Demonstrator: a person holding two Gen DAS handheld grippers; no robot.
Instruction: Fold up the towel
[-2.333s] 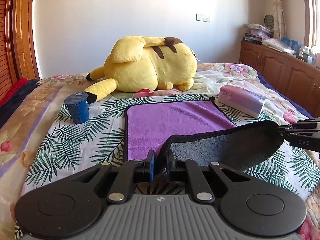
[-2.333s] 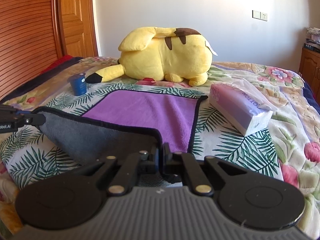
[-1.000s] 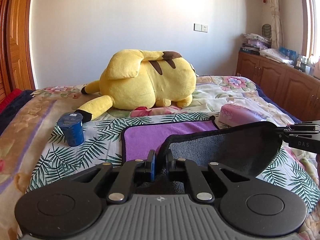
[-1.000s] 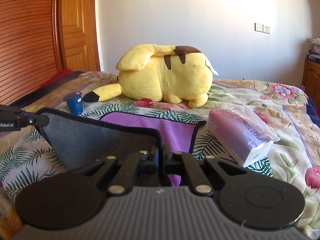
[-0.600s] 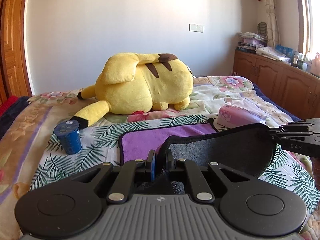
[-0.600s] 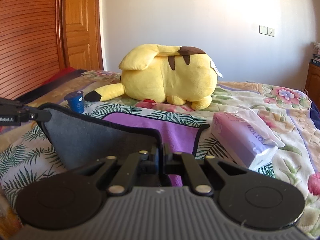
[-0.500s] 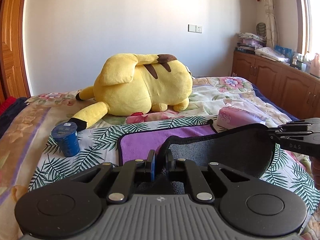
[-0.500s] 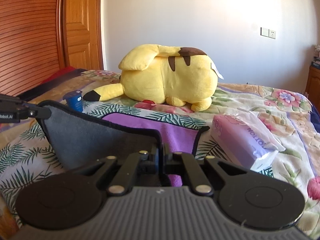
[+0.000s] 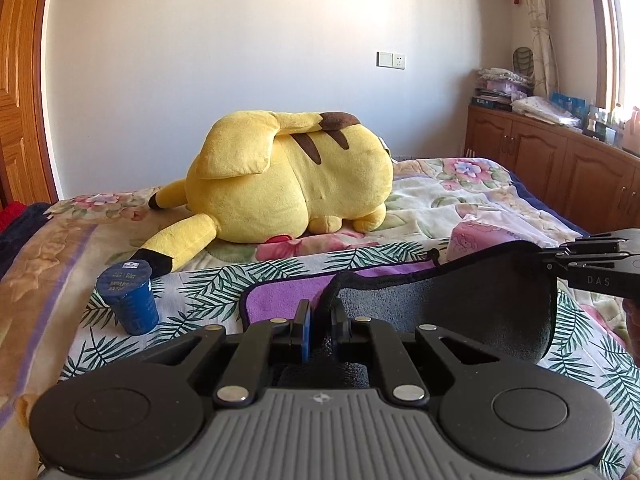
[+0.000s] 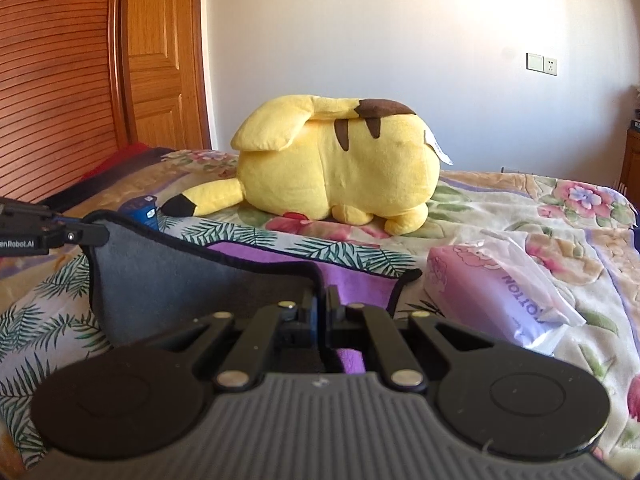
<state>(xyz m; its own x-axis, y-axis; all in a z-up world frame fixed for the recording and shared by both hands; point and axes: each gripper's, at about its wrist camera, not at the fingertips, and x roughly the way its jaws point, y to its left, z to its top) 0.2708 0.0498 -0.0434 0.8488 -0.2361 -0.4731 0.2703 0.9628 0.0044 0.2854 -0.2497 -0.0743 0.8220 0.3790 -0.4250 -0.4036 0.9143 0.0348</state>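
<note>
Left wrist view: a bed with a soft floral quilt and a palm-leaf cover fills the room's middle; plain white wall behind, wooden cabinets at right under a curtained window. A large yellow plush toy, rounded and fuzzy, lies near the far side. A small blue cup with a foil lid stands upright on the leaf print. The towel, purple terry on top and grey beneath with dark piping, lies mid-bed with its near edge raised. The left gripper is clamped tight on one near corner. The right gripper pinches the other corner, lifted off the bed.

Right wrist view: slatted wooden doors at left. The right gripper has its fingers closed on the towel hem; the grey underside sags between both grippers. The left gripper holds the far corner. A pink tissue pack in crinkled plastic lies just beside the towel's right edge.
</note>
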